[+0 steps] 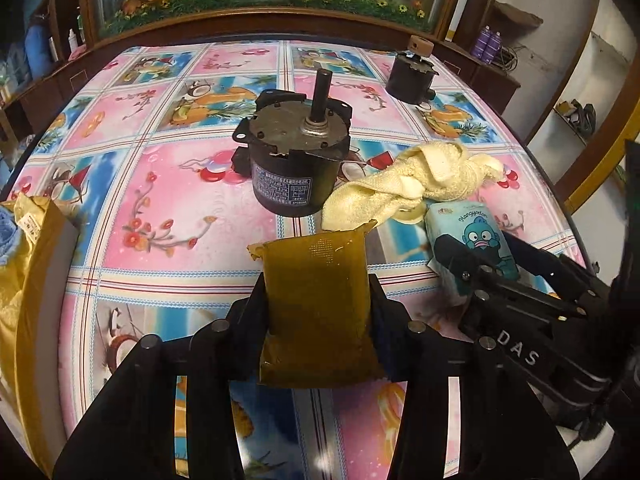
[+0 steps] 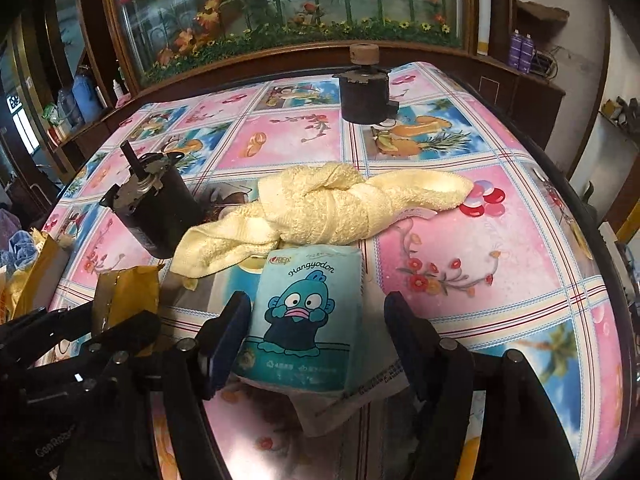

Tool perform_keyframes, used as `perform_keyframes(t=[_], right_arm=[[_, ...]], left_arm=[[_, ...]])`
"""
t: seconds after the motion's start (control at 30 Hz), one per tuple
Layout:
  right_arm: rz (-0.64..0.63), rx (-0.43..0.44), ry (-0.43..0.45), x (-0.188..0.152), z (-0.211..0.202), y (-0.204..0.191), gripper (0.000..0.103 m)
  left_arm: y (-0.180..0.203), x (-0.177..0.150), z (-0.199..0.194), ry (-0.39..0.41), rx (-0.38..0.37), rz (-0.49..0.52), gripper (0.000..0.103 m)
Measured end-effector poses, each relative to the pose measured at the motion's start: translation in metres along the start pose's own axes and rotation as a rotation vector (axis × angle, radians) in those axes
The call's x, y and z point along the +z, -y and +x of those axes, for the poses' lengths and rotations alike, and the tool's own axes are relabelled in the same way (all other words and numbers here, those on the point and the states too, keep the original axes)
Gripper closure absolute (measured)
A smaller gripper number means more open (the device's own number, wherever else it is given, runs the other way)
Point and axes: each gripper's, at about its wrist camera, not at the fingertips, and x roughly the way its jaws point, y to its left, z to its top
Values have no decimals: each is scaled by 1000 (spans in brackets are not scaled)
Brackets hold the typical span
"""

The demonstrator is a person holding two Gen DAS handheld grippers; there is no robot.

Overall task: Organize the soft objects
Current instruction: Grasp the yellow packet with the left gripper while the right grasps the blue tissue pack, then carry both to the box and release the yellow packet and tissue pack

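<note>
The left gripper (image 1: 318, 304) clenched the brown pouch (image 1: 318, 312) above the table (image 1: 120, 208), while the right gripper (image 2: 316, 332) stood released around the tissue pack (image 2: 306, 316), which could slide away if nudged sideways.

Patterned table (image 2: 500, 240): towel (image 2: 320, 208), motors (image 2: 156, 208)

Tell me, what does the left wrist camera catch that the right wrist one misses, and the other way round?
Only the left wrist view shows the whole olive-brown packet clamped between the left gripper pads. Only the right wrist view shows the whole tissue pack between the right gripper jaws, which stand wider than it, the right-hand finger clearly apart. Both show the knotted yellow towel, the nearer motor, the farther motor and the patterned tablecloth.
</note>
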Motion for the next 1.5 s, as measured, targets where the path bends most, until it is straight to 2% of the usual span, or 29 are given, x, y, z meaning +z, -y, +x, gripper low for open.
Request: perform_keyframes(t=[0.1, 0.2, 0.3, 0.57, 0.87, 0.97, 1.17, 1.5], right_arm=[[-30, 3, -7, -1, 0, -1, 34], [-50, 16, 12, -4, -7, -6, 56], [-51, 46, 17, -5, -11, -10, 64], [21, 170, 120, -8, -37, -6, 65], [151, 355, 128, -28, -82, 5, 65], [174, 406, 127, -33, -98, 4, 65], [116, 477, 125, -39, -123, -27, 65], [-96, 588, 28, -54, -125, -139, 65]], left_arm=[[-2, -1, -17, 29, -18, -17, 59], [-4, -3, -38, 67, -33, -26, 59], [-8, -8, -60, 98, -43, -38, 59], [-39, -36, -115, 176, -73, -121, 59], [-88, -76, -172, 251, -80, -216, 59], [-107, -90, -186, 276, -44, -238, 59], [-163, -117, -208, 298, 49, -332, 59], [-237, -154, -218, 299, 163, -463, 59]])
